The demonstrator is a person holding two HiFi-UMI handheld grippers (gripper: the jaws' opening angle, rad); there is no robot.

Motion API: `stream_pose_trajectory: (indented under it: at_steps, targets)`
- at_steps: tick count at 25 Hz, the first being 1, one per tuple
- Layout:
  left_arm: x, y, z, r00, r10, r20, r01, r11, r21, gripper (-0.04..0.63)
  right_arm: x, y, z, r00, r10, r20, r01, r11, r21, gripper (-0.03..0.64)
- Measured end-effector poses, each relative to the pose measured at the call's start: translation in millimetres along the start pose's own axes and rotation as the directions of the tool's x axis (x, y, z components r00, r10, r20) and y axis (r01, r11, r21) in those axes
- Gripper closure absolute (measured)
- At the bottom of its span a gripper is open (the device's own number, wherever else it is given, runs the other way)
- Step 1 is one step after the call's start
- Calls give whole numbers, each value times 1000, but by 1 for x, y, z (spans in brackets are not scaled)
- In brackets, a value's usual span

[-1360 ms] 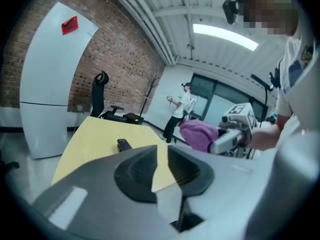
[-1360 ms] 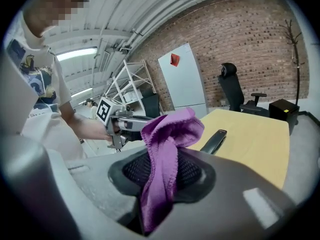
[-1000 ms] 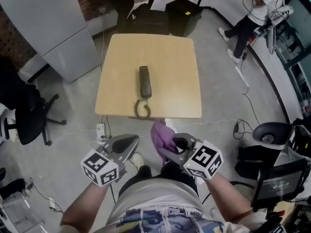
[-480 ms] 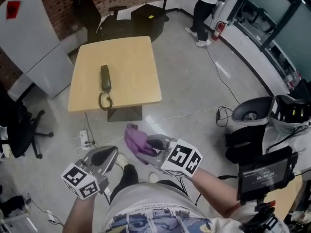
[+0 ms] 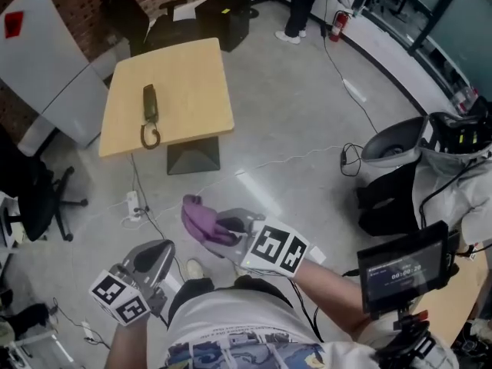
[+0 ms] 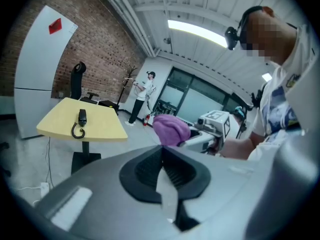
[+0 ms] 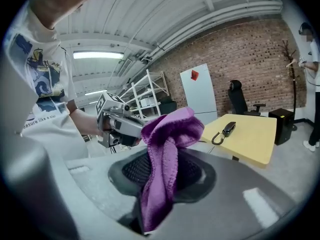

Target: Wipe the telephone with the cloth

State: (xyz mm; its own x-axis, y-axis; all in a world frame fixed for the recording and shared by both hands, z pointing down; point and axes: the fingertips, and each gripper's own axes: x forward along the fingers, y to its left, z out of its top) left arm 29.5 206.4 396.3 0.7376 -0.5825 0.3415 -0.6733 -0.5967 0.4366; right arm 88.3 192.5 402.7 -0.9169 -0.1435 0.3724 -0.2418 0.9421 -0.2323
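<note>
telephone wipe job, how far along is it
Done: the cloth is pinched in the right tongs. In hand: getting it there; the telephone lies untouched on the distant table. To do: all the wiping. The left tongs are shut, empty.

At 12 o'clock in the head view, a standing person (image 5: 300, 8) is cut off above the legs by the top edge. The telephone (image 5: 149, 102) is shown too small for its keys to be told. The lower end of the cloth (image 7: 170, 129) is hidden between the jaws of the right hand-held gripper (image 7: 162, 159).
</note>
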Motion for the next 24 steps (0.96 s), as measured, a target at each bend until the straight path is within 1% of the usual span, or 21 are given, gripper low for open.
stream_pose_trajectory:
  at_steps: [2, 4, 8, 12, 16, 24]
  targets:
    - [-4, -2, 4, 1000, -15, 6, 15, 1000, 17, 592, 1, 7, 7, 1000, -17, 7, 17, 1000, -13, 509]
    - [-2, 0, 13, 999, -34, 13, 34, 999, 36, 592, 4, 3, 12, 1000, -30, 3, 30, 999, -21, 509]
    - [2, 4, 23, 998, -59, 33, 57, 997, 49, 592, 12, 0, 18, 1000, -27, -14, 27, 999, -36, 509]
    - [-32, 2, 12, 996, -69, 64, 66, 996, 53, 592, 30, 34, 23, 1000, -27, -11, 26, 998, -64, 509]
    - [-70, 13, -2, 994, -67, 84, 63, 997, 44, 592, 59, 63, 24, 999, -34, -32, 31, 995, -92, 509]
    - [-115, 42, 3, 991, -77, 105, 74, 997, 29, 592, 107, 86, 49, 998, -24, -65, 17, 994, -105, 510]
